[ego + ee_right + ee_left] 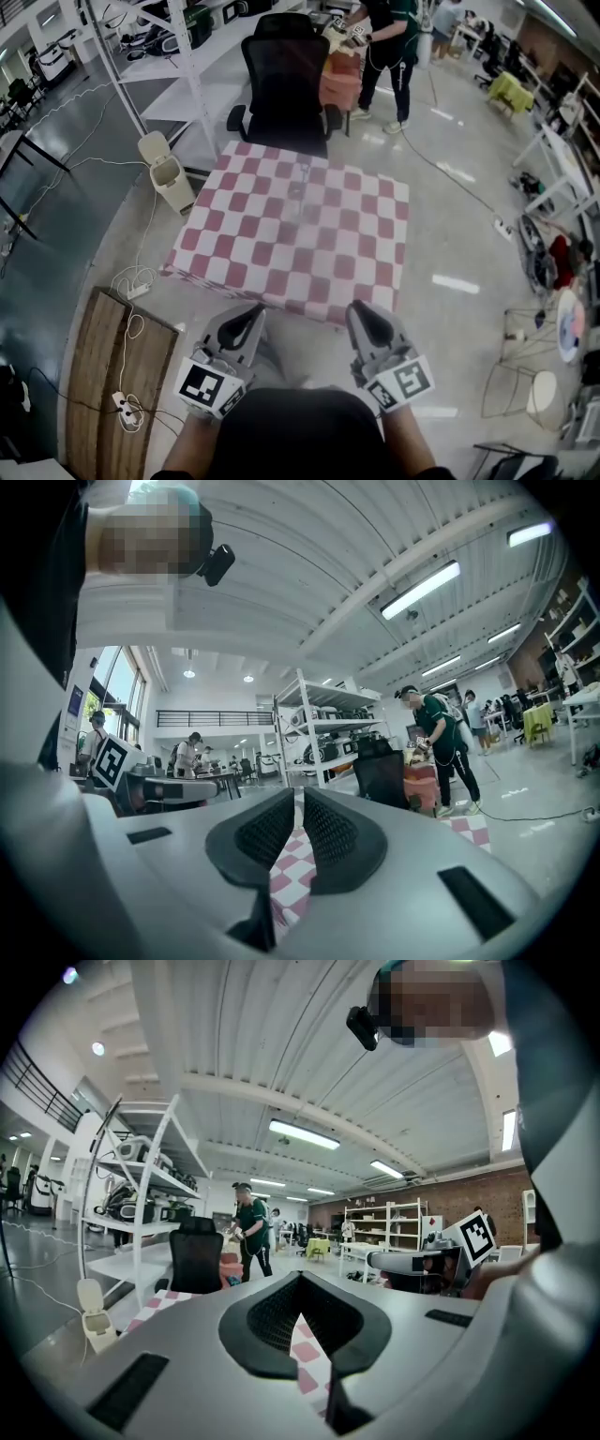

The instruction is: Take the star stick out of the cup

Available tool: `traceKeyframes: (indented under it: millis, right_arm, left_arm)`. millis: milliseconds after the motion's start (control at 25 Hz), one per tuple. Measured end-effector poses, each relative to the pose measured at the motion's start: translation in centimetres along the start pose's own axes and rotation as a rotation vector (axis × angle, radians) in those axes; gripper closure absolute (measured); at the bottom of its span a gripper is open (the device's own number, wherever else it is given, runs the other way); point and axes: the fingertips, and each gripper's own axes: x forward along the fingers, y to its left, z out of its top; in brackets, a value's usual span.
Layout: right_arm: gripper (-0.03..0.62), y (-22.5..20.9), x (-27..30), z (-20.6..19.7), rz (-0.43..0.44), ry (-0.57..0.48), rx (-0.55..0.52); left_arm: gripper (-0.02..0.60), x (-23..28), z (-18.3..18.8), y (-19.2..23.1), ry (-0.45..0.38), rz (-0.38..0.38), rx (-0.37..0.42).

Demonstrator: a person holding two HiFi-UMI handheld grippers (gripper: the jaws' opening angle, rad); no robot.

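A table under a red-and-white checked cloth (281, 253) stands ahead of me. On its far middle is a small clear thing (298, 187), perhaps the cup; it is too faint to make out a star stick. My left gripper (256, 313) and right gripper (357, 311) are held close to my body, short of the table's near edge. In the left gripper view the left gripper (300, 1279) has its jaw tips touching and nothing between them. In the right gripper view the right gripper (300, 797) shows only a thin slit between its pads, with nothing in it.
A black office chair (286, 80) is at the table's far side, with a white bin (167, 171) and metal shelving (178, 66) to the left. A wooden board with a power strip (124, 405) lies at my left. A person (386, 47) stands beyond.
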Motion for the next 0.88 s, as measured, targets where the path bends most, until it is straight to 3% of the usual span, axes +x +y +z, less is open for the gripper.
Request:
traceKeyframes:
  millis: [400,880]
  right_arm:
    - [0.549,-1.0,11.1,0.4,-0.043,0.019,-0.009]
    - [0.549,-2.5,22.0,-0.8,-0.141,0.039,-0.004]
  left_arm:
    - [0.541,4.1,0.3,10.3,0.053,-0.045,-0.005]
    - [0.541,7.1,1.1,21.7,0.012,-0.117,0.018]
